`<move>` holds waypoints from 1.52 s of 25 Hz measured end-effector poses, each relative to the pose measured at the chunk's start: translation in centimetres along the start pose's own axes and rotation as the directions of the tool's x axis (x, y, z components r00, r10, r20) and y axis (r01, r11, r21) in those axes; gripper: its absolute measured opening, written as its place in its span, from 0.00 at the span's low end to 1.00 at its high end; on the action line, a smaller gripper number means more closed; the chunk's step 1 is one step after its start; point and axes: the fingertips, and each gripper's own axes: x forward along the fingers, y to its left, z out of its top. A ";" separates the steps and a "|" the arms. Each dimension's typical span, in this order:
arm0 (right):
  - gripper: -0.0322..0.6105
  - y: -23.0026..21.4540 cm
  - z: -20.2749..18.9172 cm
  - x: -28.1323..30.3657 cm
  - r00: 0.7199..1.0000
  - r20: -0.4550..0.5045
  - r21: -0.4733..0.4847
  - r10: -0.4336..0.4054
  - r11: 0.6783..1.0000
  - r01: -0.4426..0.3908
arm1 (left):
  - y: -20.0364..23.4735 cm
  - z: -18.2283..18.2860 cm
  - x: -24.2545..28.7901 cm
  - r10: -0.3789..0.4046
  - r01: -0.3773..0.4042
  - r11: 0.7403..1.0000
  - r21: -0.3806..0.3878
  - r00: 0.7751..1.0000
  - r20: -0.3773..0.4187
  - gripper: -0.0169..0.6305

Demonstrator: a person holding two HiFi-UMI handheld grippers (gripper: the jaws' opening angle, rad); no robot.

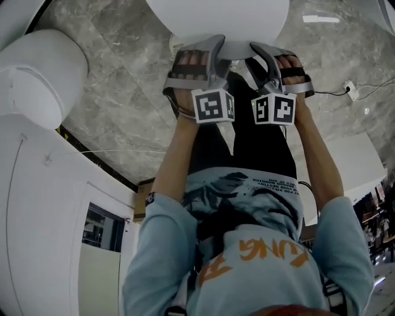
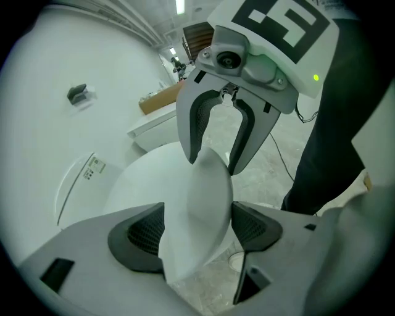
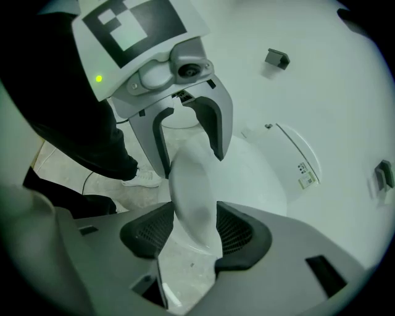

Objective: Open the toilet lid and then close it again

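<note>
Lid (image 1: 216,18) white; wall (image 2: 74,49) white; floor (image 1: 123,117) grey marble with paler veins; left gripper (image 2: 197,228) and right gripper (image 3: 194,231) pale grey, their pads (image 2: 143,231) black with a mesh pattern; cubes (image 1: 213,105) white with black square markers; a green light (image 2: 316,78) on each gripper; shirt (image 1: 247,247) light blue with orange lettering and a dark print; trousers (image 1: 259,148) black; shoe (image 3: 143,179) white; box (image 2: 162,99) brown.

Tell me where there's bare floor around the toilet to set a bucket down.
Bare marble floor lies between the left gripper and the white rounded fixture, and between the right gripper and the plug with its cable. The front edge of the toilet lid is crowded: both grippers clamp it, the person's legs close behind.
</note>
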 end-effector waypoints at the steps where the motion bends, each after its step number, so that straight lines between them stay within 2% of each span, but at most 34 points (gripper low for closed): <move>1: 0.41 -0.4 0.3 -0.4 1.000 0.003 -0.001 -0.008 1.000 0.008 | 0.5 0.2 -0.5 0.013 -0.013 1.000 0.004 1.000 0.001 0.58; 8: 0.41 -4.1 2.9 -5.2 0.995 0.047 -0.021 -0.088 0.996 0.089 | 3.5 2.6 -4.8 0.082 -0.083 0.996 0.025 0.996 0.015 0.53; 12: 0.39 -6.8 5.2 -8.6 0.988 0.073 -0.026 -0.135 0.990 0.137 | 5.8 3.6 -7.5 0.119 -0.119 0.993 -0.005 0.993 0.010 0.50; 20: 0.28 -13.6 8.1 -13.3 0.951 0.142 -0.020 -0.274 0.960 0.280 | 12.8 6.7 -12.2 0.230 -0.229 0.972 -0.060 0.973 0.010 0.28; 25: 0.24 -18.0 10.3 -15.4 0.927 0.173 -0.019 -0.334 0.939 0.342 | 17.3 7.8 -15.7 0.293 -0.289 0.943 -0.166 0.956 -0.004 0.29; 28: 0.18 -20.8 11.6 -15.9 0.914 0.178 -0.007 -0.364 0.928 0.372 | 20.1 8.1 -17.1 0.324 -0.318 0.928 -0.194 0.946 -0.001 0.25; 30: 0.18 -22.1 12.3 -16.1 0.912 0.167 0.013 -0.375 0.926 0.378 | 21.3 8.1 -17.6 0.323 -0.316 0.924 -0.213 0.946 -0.001 0.25; 32: 0.18 -23.1 12.7 -16.4 0.910 0.154 0.016 -0.385 0.922 0.387 | 22.4 8.2 -18.0 0.318 -0.301 0.911 -0.282 0.948 0.016 0.25; 34: 0.18 -24.5 13.5 -16.6 0.903 0.153 0.012 -0.400 0.915 0.403 | 23.8 8.0 -18.6 0.323 -0.282 0.878 -0.386 0.945 0.045 0.25; 35: 0.17 -25.4 13.9 -16.7 0.898 0.157 0.009 -0.411 0.910 0.415 | 24.7 7.9 -19.0 0.331 -0.281 0.866 -0.414 0.942 0.052 0.25; 36: 0.17 -26.3 14.3 -16.7 0.893 0.159 0.004 -0.422 0.905 0.426 | 25.6 7.8 -19.3 0.338 -0.286 0.862 -0.418 0.940 0.053 0.24; 38: 0.17 -28.0 14.8 -16.8 0.886 0.157 -0.002 -0.437 0.897 0.442 | 27.2 8.0 -19.7 0.340 -0.296 0.870 -0.395 0.939 0.046 0.21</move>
